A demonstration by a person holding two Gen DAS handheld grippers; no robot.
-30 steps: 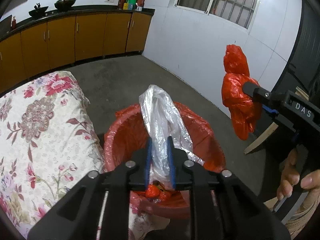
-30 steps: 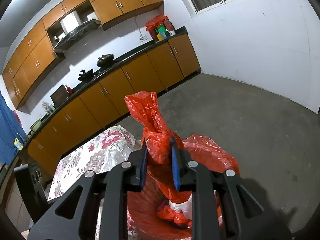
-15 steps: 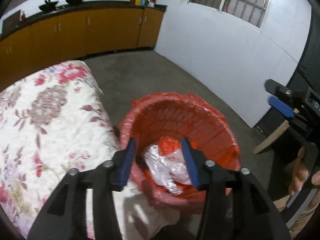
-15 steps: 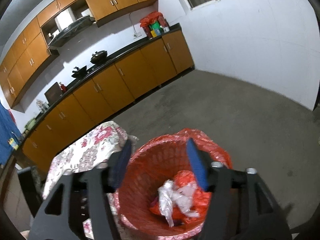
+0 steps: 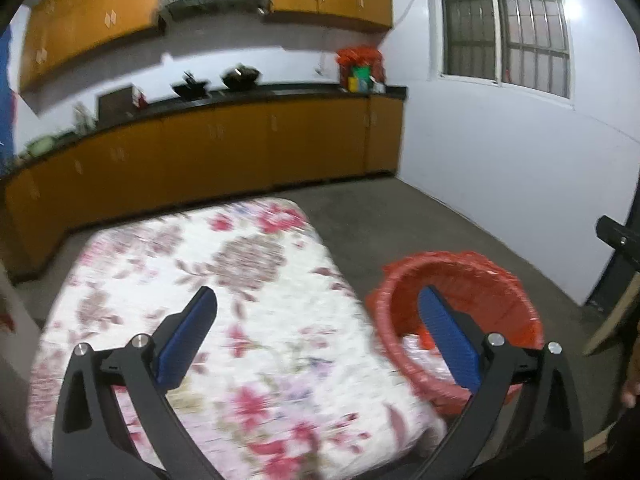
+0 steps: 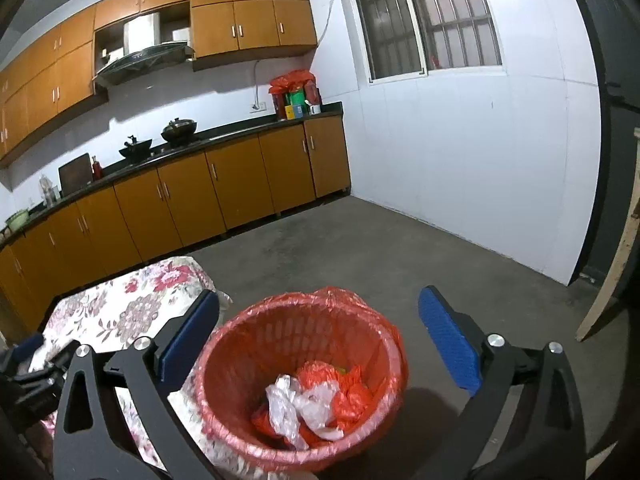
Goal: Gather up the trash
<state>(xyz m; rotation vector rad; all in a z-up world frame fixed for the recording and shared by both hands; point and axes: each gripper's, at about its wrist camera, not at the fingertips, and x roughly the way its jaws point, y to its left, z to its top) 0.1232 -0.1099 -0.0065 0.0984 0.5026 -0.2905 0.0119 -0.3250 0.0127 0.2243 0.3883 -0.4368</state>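
The room is a kitchen with orange-brown wooden cabinets (image 6: 240, 184) along the far wall under a black countertop, white walls and a bare grey concrete floor (image 6: 360, 256). In front of the cabinets stands a surface draped in a white cloth with red and pink flowers (image 5: 224, 320); no trash shows on the part of it in view, though the left wrist view is blurred. Just beside its near corner sits the red woven plastic basket lined with a red plastic bag (image 6: 256, 344). At its bottom lie the crumpled red plastic bag (image 6: 348, 384) and the crumpled clear plastic bag (image 6: 292, 400), tangled together and touching.

The right gripper (image 6: 320, 340) hangs over the basket, and the left gripper (image 5: 320, 332) sits over the cloth's edge with the basket to its right. Both have just been opening: the blue pads stand wide apart with nothing held between them, so both pieces look delivered.

Judging from here, the main risks are light ones. The bags are springy film and could puff up toward the rim, and a low sweep of either claw could catch the loose liner and tip or drag the basket. The left claw is close to the cloth, so a careless pass might snag and pull it
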